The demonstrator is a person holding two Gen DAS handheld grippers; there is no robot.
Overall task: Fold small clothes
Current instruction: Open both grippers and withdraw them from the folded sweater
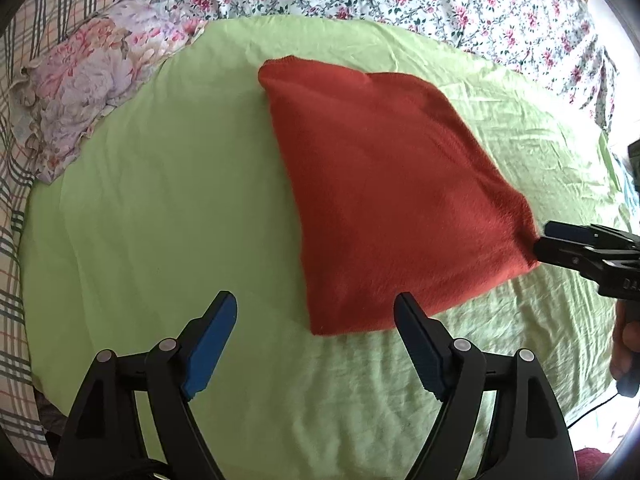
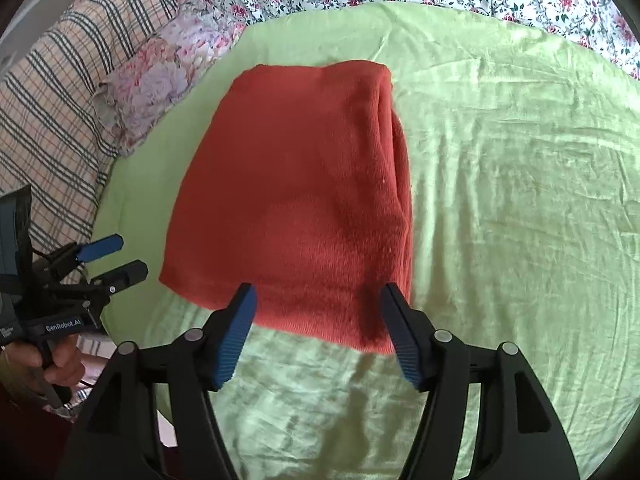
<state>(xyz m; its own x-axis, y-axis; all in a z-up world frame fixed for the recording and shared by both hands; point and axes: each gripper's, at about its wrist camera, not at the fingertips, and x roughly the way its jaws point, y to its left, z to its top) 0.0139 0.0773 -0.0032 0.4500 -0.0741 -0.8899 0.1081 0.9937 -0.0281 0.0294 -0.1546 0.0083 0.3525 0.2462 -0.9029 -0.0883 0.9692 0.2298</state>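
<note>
Lying folded into a thick pad mid-way across the green sheet (image 2: 500, 160): rust-red knit garment (image 2: 296, 192), layered edges stacked along its right side. Right gripper (image 2: 316, 320) spread wide over the near edge, grasping nothing. Left gripper (image 1: 316, 320) likewise released, off the near-left corner. Likely risk: snagging only the top layer, dragging the stack askew toward the floral pillow (image 2: 160, 80).

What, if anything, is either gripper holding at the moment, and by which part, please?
Nothing is held. Both the left gripper and right gripper have open jaws, close to the near edge of the folded red cloth.
</note>
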